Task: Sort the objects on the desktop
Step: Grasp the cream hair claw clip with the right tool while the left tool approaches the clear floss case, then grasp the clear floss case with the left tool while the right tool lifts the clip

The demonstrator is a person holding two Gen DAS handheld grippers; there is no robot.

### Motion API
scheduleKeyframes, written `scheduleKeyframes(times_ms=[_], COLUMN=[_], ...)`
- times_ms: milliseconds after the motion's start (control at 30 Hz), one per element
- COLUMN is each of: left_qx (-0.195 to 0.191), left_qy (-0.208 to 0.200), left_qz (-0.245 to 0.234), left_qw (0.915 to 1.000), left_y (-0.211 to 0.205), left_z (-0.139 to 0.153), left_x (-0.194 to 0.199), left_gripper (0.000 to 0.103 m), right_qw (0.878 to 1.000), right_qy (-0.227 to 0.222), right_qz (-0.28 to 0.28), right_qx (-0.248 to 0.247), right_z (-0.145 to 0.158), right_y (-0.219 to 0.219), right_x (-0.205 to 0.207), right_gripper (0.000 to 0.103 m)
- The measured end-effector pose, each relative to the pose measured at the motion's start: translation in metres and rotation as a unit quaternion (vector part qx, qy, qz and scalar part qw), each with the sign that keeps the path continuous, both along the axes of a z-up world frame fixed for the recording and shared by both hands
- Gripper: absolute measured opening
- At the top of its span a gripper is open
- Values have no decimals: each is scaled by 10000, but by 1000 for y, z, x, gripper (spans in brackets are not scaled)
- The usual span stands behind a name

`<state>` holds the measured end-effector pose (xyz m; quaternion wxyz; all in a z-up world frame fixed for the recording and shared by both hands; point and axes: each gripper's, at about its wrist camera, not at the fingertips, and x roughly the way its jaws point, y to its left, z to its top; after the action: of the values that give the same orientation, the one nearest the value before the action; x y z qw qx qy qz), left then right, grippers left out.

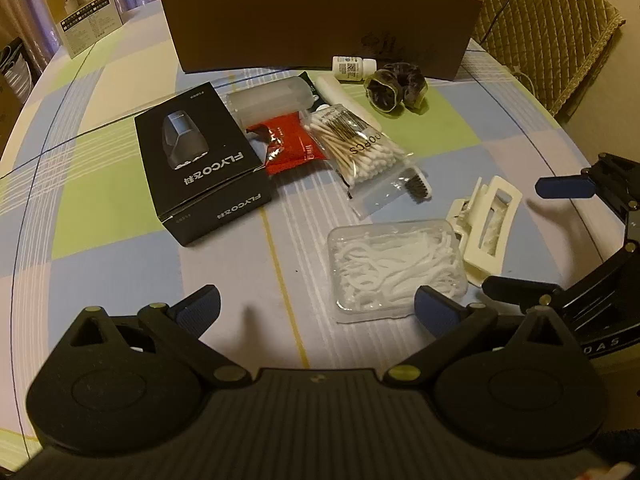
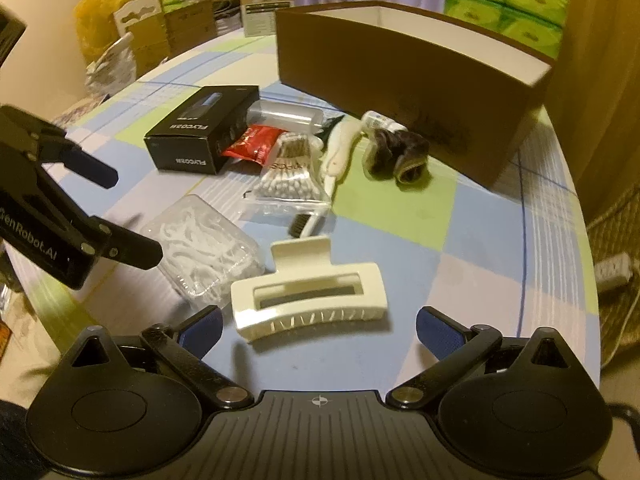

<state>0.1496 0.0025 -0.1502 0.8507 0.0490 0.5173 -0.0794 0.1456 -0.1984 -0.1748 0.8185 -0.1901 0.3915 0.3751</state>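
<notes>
Two hand-held grippers poised over a cluttered checked tablecloth [image 1: 120,184], jaws spread wide and empty. Left gripper [image 1: 318,306] hovering just short of a clear box of floss picks [image 1: 396,268]; right gripper [image 2: 318,330] lined up on a cream hair claw [image 2: 308,294] lying flat just beside that box, the claw's long body sitting between the spread blue pads [image 2: 438,334] — apparently squared up for a grasp across its width. Nothing lifted yet.

Heaped in the middle of the table, touching or overlapping: a black shaver box [image 1: 200,168], a red packet [image 1: 292,144], a frosted plastic case [image 1: 272,98], a bag of cotton swabs [image 1: 360,148] and a small black-bristled brush [image 1: 416,184] half tucked under the bag. Farther back, near the wall of a large open brown cardboard box [image 1: 320,20]: a small white bottle [image 1: 354,68] on its side and a dark scrunchie [image 1: 396,84].

Brown box standing open-topped at the far edge, seemingly the bin meant for the sorted items, though its inside stays hidden from both views. Loose pieces nearest the grippers likely first in line, being clear of the pile and easy to pinch. Slick, shallow floss box possibly prone to sliding on the cloth under a pinch; claw's open frame offering firmer purchase.
</notes>
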Motion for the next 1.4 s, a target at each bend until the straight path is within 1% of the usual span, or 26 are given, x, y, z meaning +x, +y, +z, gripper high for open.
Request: scheduleKeyframes(times_ms=[33,167,267,367,633,767,867,1000,1033,1100,1167,1200,1267,1400], left_qx=[-4,-14,-27,-40,-170,-149,-104,0,27,54,58,13,-51,-29], left_qy=[8,44,53,51,99,127,158,94,72,59,57,70,61,50], left_qz=[-4,-17,-29,-70,-370,-564,-611,-677,-678,-666,-610,-592,-567,-575], left_qw=[10000,10000,10000,10000,9991,9982,9980,9977,9977,9977,9981,9982,9984,9983], left_y=[1,1,1,-1,-17,-32,-41,-52,-54,-56,-55,-54,-50,-43], left_z=[0,-2,-2,-2,-6,-11,-16,-23,-25,-28,-31,-32,-32,-32], left_x=[1,3,4,4,7,9,12,16,17,20,23,24,24,23], left_gripper=[102,102,102,102,102,102,102,102,101,90,86,86,85,85], right_qw=[10000,9998,9995,9996,9990,9976,9962,9955,9956,9953,9951,9950,9951,9953], right_qy=[-34,-49,-126,-185,-108,-75,-23,16,30,76,132,132,73,67], right_qz=[71,198,286,214,-391,-651,-842,-930,-919,-945,-974,-982,-983,-964], right_qx=[-20,-68,-53,-60,-203,-238,-213,-207,-201,-181,-126,-100,-83,-80], right_z=[-1,-6,-8,-7,-3,-1,0,1,2,3,4,5,7,7], right_y=[1,5,4,1,-22,-36,-45,-50,-50,-52,-52,-52,-52,-49], right_x=[0,1,2,3,13,14,15,15,14,14,14,14,13,16], right_gripper=[100,84,82,82,82,82,82,82,82,82,84,85,90,92])
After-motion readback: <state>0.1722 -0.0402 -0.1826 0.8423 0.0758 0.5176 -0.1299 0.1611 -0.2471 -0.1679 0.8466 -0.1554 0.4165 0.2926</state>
